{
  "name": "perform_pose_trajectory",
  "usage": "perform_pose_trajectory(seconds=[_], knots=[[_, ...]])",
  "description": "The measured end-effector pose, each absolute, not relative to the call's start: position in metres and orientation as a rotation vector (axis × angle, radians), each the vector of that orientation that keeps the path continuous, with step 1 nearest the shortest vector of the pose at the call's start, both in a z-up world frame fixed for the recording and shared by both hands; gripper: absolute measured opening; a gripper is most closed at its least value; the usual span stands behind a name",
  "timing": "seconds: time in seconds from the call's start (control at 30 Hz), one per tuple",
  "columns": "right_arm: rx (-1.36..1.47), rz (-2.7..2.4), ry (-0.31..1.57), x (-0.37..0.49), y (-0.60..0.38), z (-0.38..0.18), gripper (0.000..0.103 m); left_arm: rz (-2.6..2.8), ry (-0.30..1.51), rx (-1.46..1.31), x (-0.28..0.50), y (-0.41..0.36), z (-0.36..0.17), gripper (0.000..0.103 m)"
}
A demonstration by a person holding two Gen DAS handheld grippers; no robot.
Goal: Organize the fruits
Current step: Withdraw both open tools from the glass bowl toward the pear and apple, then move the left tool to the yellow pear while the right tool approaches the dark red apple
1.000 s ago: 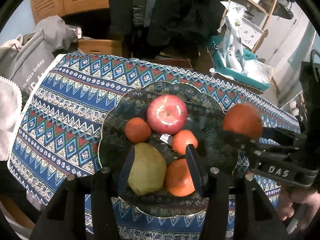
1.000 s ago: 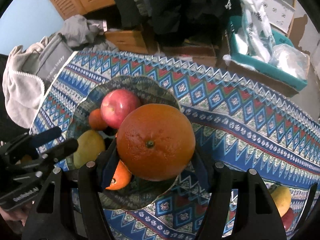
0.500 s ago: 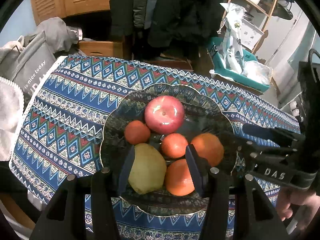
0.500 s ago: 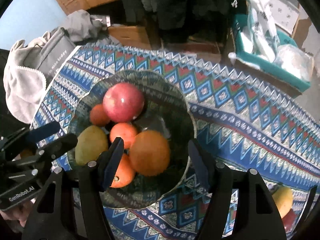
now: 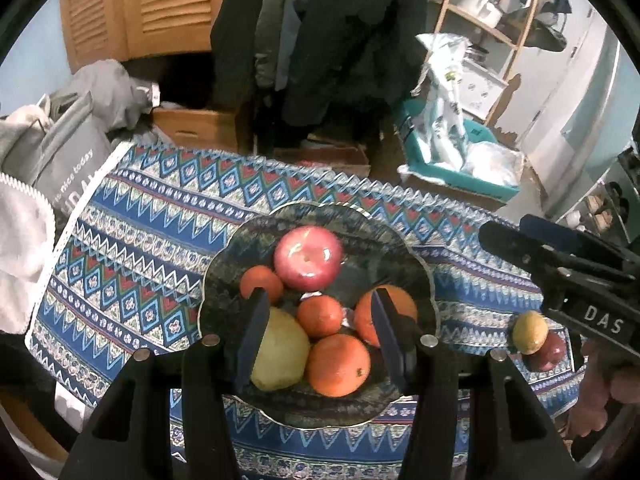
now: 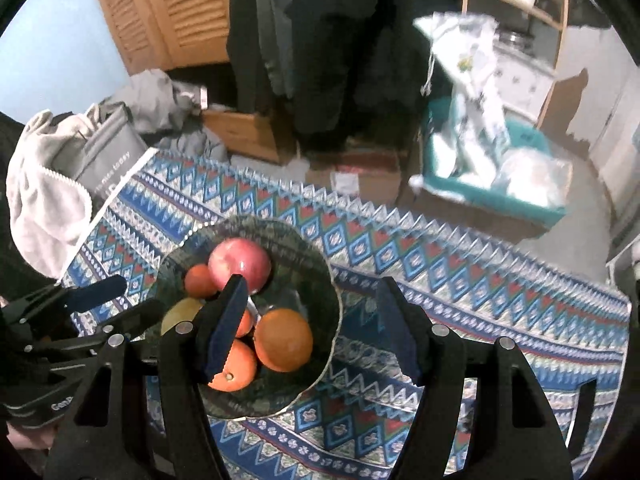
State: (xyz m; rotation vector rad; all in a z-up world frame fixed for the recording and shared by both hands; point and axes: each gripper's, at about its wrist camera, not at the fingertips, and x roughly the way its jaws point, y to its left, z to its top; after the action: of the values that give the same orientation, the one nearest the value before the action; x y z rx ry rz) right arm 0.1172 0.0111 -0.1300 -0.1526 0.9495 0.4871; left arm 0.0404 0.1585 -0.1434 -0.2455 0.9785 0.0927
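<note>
I see plate (image 5: 424, 276) mid-cloth on table (image 5: 132, 248) | in plate: apple (image 5: 308, 258) at back, small orange (image 5: 261, 282) to its left, pear (image 5: 280, 354) front-left, three oranges (image 5: 338, 364) front-right | two loose fruits (image 5: 530, 332) on cloth right of plate | bag (image 5: 68, 160) off table's left edge | bin (image 5: 452, 168) behind table's right
</note>
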Motion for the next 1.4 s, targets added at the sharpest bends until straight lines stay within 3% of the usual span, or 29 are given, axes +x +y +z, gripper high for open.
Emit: perform_pose_trajectory(seconds=[0.23,0.37,0.7,1.27,1.4], knots=[[-0.15,0.458,0.865,0.1,-0.007,-0.086,0.069,0.05,0.913,-0.222,0.037,0.137,-0.11,0.054],[-0.141,0.439,0.818,0.089,-0.022,-0.062,0.069,0.033,0.867,-0.197,0.032,0.125,-0.091,0.062],[-0.114,0.384,0.731,0.064,-0.063,-0.025,0.069,-0.032,0.781,-0.147,0.02,0.089,-0.051,0.067],[-0.049,0.281,0.681,0.038,-0.141,-0.009,0.074,-0.153,0.717,-0.094,0.019,0.021,-0.017,0.075],[-0.029,0.251,0.683,0.035,-0.164,-0.01,0.074,-0.179,0.717,-0.073,0.02,0.002,-0.016,0.082]])
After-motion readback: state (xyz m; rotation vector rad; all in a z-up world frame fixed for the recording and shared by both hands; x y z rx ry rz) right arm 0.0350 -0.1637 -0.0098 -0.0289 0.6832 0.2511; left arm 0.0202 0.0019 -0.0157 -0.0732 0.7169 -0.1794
